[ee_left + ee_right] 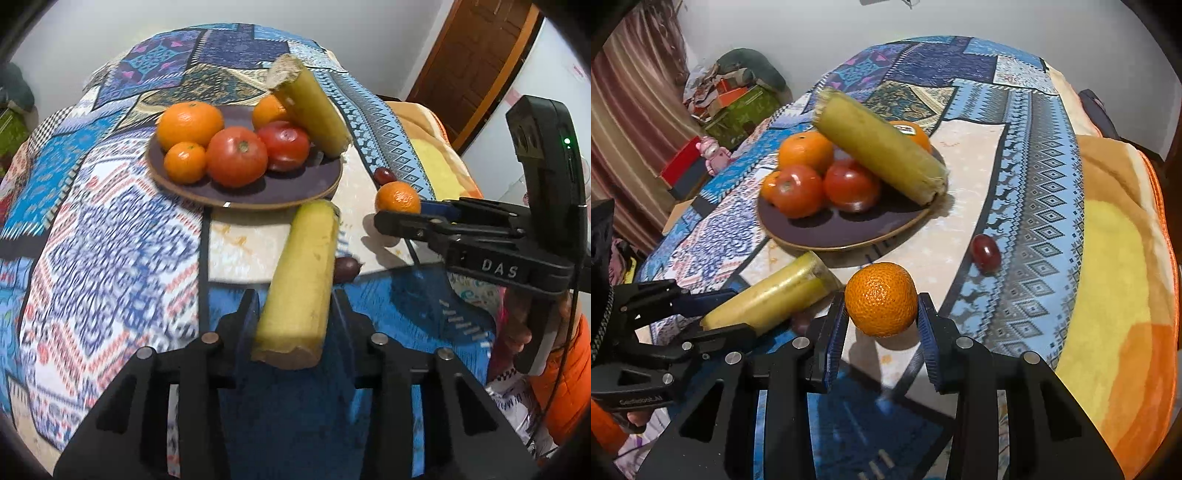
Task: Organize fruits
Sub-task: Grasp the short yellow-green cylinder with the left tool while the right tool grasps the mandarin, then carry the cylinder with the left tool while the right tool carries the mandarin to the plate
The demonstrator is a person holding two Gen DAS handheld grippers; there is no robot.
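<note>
Left wrist view: your left gripper point(293, 314) pinches a yellow-green cane length point(301, 280), long axis pointing toward the purple plate point(258, 192); right gripper point(882, 314) clasps a mandarin point(881, 299).

Both wrist cameras look close along their tongs, sharing the plate point(258, 195) point(849, 232).

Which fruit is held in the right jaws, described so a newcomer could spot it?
Start at the dark plate piled with fruit on the patterned cloth. Just in front of its near rim, the right gripper holds a small orange mandarin. Unlike the plated oranges it is off the plate, beside a red grape.
</note>
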